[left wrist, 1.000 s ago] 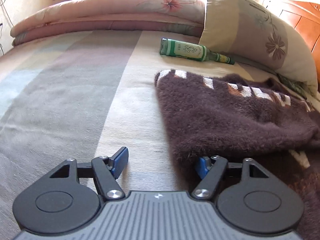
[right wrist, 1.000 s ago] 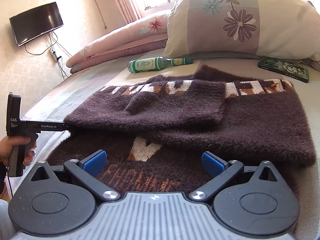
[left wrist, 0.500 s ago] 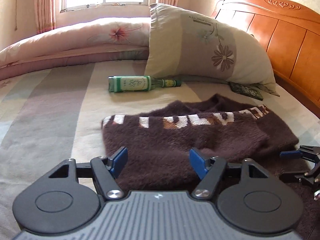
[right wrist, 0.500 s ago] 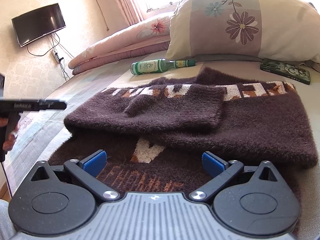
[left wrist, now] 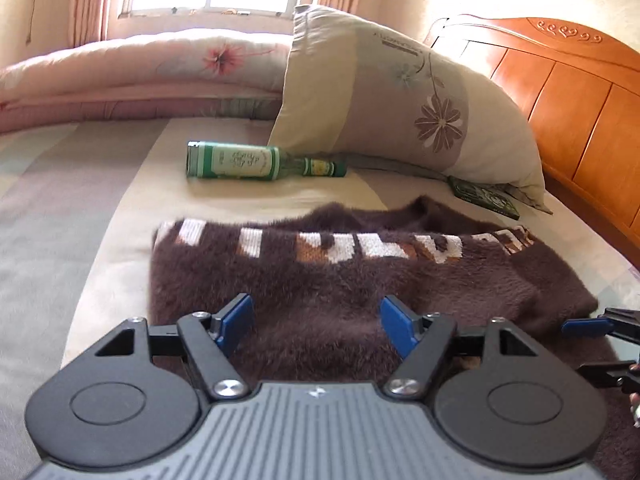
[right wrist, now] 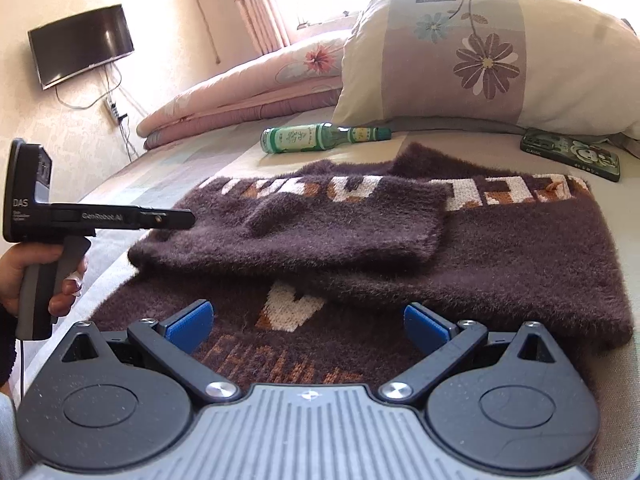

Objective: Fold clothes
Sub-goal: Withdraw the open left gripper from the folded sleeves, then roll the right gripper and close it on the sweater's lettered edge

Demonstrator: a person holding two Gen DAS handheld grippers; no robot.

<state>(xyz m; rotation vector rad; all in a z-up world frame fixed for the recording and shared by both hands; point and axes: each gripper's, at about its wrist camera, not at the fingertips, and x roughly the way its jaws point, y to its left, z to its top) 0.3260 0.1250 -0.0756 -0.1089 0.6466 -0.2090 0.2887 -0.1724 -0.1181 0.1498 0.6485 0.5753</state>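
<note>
A fuzzy dark brown sweater (right wrist: 500, 248) with white and orange lettering lies on the bed, its upper part and a sleeve (right wrist: 304, 224) folded over the body. My left gripper (left wrist: 316, 322) hovers open just above the sweater's left side (left wrist: 340, 280), nothing between its blue pads. It also shows in the right wrist view as a black tool (right wrist: 100, 216) held by a hand at the sweater's left edge. My right gripper (right wrist: 306, 324) is open over the sweater's near hem; its blue fingertip (left wrist: 584, 326) peeks in at the far right of the left wrist view.
A green glass bottle (right wrist: 320, 138) lies on the striped bedsheet (left wrist: 60, 220) behind the sweater. A large floral pillow (right wrist: 480, 60) and a green phone case (right wrist: 572, 154) sit at the back right. A rolled pink quilt (left wrist: 140, 68), wooden headboard (left wrist: 580, 100) and wall TV (right wrist: 80, 50) surround the bed.
The left gripper swung right from the sweater's left edge and rose, now facing the folded sweater squarely. The right gripper stayed nearly still. The sweater has not moved.
</note>
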